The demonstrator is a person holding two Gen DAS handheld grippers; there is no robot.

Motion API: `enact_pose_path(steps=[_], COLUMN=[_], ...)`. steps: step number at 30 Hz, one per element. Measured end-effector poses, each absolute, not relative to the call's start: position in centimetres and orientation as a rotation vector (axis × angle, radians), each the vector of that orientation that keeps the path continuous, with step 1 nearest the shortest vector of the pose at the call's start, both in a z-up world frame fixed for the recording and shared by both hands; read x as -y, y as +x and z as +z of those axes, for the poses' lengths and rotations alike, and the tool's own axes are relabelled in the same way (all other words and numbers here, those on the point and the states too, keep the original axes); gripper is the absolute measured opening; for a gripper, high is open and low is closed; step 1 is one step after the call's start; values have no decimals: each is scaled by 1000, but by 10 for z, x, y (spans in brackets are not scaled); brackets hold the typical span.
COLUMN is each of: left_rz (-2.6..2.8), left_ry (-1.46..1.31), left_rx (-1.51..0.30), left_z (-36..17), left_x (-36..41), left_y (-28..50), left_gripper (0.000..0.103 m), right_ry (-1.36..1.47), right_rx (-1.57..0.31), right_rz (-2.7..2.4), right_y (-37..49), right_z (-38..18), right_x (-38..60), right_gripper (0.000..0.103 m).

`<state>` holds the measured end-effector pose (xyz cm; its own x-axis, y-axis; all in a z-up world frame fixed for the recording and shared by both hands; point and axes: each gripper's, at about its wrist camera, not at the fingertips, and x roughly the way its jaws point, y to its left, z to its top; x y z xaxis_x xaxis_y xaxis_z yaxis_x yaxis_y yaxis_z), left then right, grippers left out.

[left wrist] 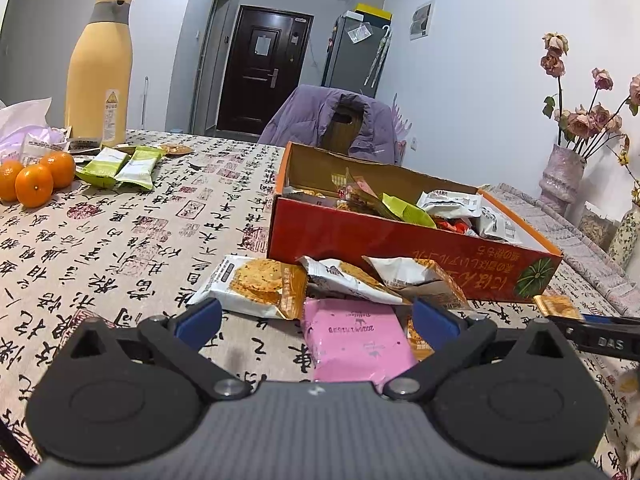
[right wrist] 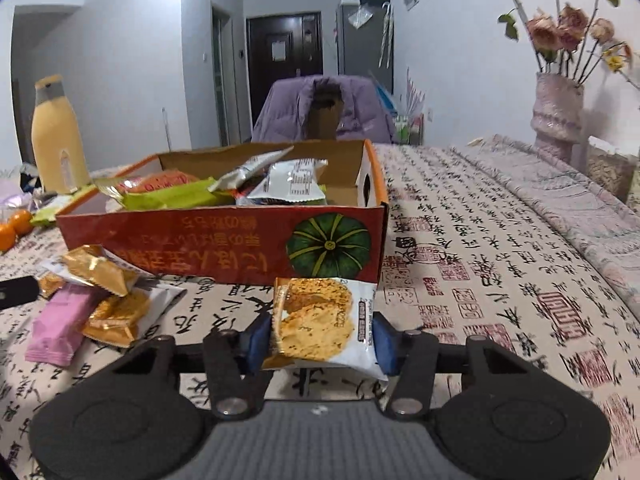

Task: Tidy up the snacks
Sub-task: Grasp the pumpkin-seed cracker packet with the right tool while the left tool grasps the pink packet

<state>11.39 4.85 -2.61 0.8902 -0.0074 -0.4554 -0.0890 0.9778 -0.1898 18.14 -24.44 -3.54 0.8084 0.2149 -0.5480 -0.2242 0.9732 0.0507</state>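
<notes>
A red cardboard box point(left wrist: 400, 248) with several snack packets inside stands on the table; it also shows in the right wrist view point(right wrist: 224, 236). My left gripper point(left wrist: 316, 320) is open, its blue pads either side of a pink packet point(left wrist: 356, 340) that lies flat on the cloth. Cracker packets point(left wrist: 256, 288) lie just beyond it against the box. My right gripper point(right wrist: 322, 338) is shut on a white and gold cracker packet point(right wrist: 320, 320), held in front of the box's pumpkin end. The pink packet point(right wrist: 56, 328) and gold packets point(right wrist: 108, 296) lie to its left.
Two green packets point(left wrist: 120, 166), three oranges point(left wrist: 34, 180) and a yellow flask point(left wrist: 100, 68) stand at the far left. A vase of dried roses point(right wrist: 558, 108) is at the right. A chair with a purple jacket point(left wrist: 332, 120) is behind the table.
</notes>
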Motion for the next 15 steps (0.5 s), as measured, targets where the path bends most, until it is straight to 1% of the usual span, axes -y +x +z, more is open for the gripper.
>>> enact_pose_path(steps=[7, 15], left_rz=[58, 94], left_ry=[-122, -93], left_rx=[-565, -629], left_z=[-25, -18], left_x=[-32, -12], left_y=[124, 139], left_gripper=[103, 103], right_ry=[-2, 12], right_rx=[-546, -536], right_rz=[260, 279], right_y=[158, 151], right_z=[-32, -31], right_x=[243, 243], right_gripper=[52, 52])
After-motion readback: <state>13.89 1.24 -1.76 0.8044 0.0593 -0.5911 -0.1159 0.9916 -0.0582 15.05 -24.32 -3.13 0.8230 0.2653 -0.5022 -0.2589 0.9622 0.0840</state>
